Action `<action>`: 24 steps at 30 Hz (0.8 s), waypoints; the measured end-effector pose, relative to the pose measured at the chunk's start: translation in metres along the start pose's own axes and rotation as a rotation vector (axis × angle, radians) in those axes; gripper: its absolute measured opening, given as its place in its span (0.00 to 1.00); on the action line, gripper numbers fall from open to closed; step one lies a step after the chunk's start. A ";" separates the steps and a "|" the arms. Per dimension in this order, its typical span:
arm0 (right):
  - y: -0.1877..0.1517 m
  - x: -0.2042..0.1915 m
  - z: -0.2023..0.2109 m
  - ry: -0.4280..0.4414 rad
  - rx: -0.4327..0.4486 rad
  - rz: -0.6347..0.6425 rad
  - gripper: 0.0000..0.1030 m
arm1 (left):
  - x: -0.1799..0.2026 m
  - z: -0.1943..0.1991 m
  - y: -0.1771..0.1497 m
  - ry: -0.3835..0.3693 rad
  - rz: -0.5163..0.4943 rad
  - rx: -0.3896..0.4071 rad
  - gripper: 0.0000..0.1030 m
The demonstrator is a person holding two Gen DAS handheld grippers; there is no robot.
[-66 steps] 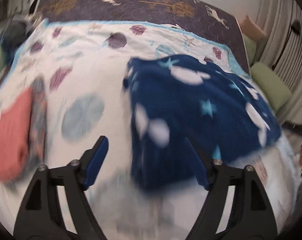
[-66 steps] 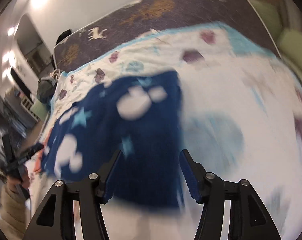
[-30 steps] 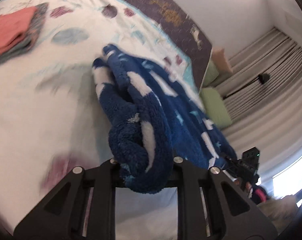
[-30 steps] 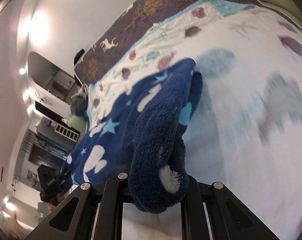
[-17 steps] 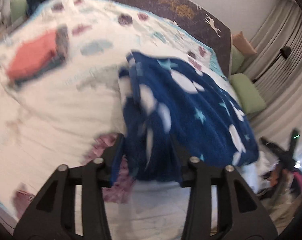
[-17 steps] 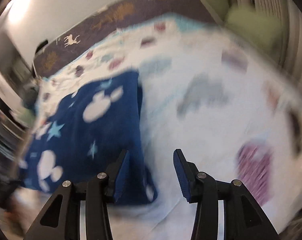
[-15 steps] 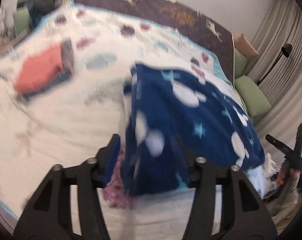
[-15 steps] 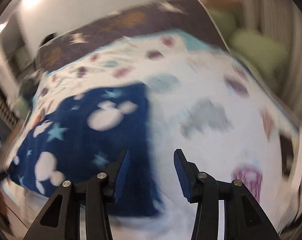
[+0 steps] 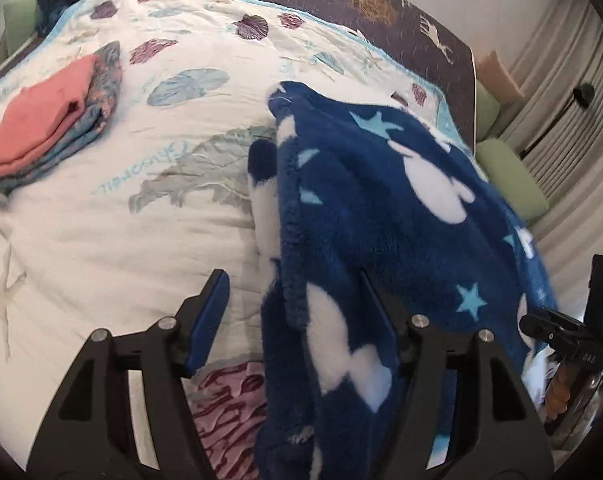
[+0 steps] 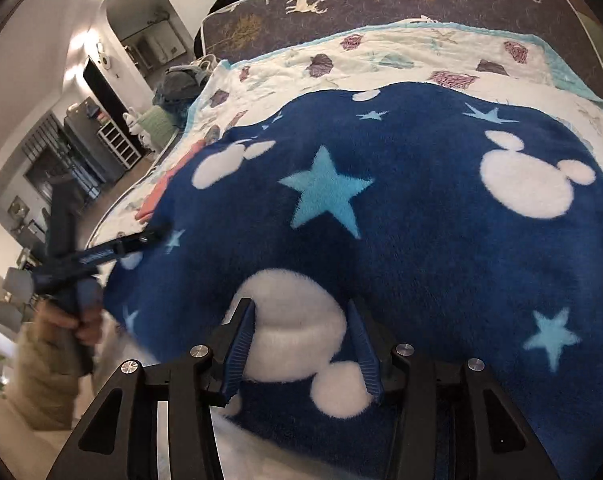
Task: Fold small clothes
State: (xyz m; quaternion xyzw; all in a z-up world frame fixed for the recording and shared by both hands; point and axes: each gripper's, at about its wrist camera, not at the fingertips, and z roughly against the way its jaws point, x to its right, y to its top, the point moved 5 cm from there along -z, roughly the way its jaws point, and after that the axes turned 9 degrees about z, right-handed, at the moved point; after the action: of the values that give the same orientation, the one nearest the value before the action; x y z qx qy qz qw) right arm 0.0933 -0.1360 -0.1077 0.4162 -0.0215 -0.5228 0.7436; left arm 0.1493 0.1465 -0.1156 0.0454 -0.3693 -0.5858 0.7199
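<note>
Left wrist view: left hand-held gripper has just opened, jaws astride the blanket edge, which runs straight ahead; right hand-held gripper parted over its near hem.

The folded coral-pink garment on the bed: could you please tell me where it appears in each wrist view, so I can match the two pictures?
Left wrist view: the folded coral-pink garment lies at the left edge, on top of a patterned blue-grey folded piece.
Right wrist view: only a sliver of it peeks out at centre left, behind the blue fleece's edge.
Shared landmark: the blue fleece with stars.
</note>
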 end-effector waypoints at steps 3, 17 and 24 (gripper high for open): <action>0.015 0.009 0.021 -0.013 0.013 -0.025 0.46 | 0.010 0.022 0.012 -0.032 -0.010 0.052 0.57; 0.079 0.034 -0.069 -0.082 0.021 -0.101 0.47 | 0.007 -0.050 0.066 -0.126 0.036 -0.020 0.58; 0.092 0.022 -0.053 -0.117 0.018 -0.054 0.49 | 0.019 -0.033 0.063 -0.111 -0.082 0.025 0.36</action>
State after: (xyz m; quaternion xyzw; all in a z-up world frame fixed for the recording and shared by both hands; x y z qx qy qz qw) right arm 0.1975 -0.1121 -0.0921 0.3919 -0.0582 -0.5660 0.7230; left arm 0.2200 0.1377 -0.0989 0.0366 -0.4139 -0.6118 0.6731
